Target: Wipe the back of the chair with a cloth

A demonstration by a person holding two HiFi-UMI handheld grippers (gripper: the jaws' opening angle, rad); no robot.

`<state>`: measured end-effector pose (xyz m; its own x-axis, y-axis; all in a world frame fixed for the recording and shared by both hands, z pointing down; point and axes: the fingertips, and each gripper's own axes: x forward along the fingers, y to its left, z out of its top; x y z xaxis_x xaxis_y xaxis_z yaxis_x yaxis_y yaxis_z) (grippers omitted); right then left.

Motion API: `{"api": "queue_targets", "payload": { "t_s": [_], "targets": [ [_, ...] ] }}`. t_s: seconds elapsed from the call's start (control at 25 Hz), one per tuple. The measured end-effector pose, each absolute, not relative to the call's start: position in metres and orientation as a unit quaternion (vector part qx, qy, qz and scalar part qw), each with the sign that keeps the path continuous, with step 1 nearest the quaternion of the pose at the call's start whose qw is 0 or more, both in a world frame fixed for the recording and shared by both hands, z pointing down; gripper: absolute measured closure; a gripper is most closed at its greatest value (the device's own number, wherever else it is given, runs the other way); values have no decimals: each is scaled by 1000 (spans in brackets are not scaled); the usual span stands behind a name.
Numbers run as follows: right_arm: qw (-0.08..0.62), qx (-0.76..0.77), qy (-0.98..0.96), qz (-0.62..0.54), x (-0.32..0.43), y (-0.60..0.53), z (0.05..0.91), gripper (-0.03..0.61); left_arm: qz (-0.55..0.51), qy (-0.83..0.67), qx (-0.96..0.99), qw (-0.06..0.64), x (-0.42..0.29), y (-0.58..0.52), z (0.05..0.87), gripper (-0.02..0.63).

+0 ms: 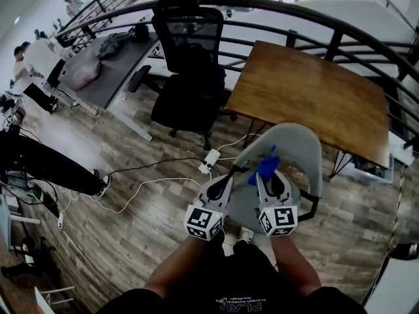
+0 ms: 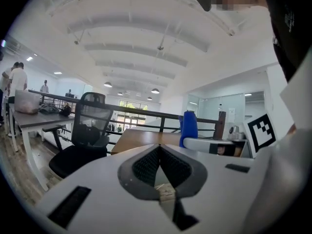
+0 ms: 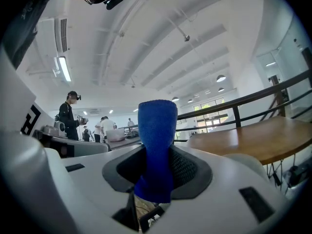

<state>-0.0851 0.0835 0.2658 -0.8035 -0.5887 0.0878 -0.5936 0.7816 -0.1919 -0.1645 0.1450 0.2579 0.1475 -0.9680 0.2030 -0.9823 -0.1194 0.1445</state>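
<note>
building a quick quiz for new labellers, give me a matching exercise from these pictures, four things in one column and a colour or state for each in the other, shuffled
Things:
1. left hand-held gripper
2. right hand-held gripper
3. cloth
4. office chair

Colour or state:
A. black
B. shut, with nothing between its jaws
C. blue
D. shut on the cloth

Pairs: 1-B, 2-D, 3-C, 4-A
</note>
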Motion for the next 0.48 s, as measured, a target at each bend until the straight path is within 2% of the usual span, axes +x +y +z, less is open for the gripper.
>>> {"api": "queue_targets", "payload": {
  "t_s": [0.32,0.48],
  "targets": [
    [43,405,-912,55,-87,49,282,449,29,-627,769,123,-190,107,263,611],
    [56,441,-891,88,-93,32,296,449,27,-607,784,128,-211,87,269,611]
  ]
}}
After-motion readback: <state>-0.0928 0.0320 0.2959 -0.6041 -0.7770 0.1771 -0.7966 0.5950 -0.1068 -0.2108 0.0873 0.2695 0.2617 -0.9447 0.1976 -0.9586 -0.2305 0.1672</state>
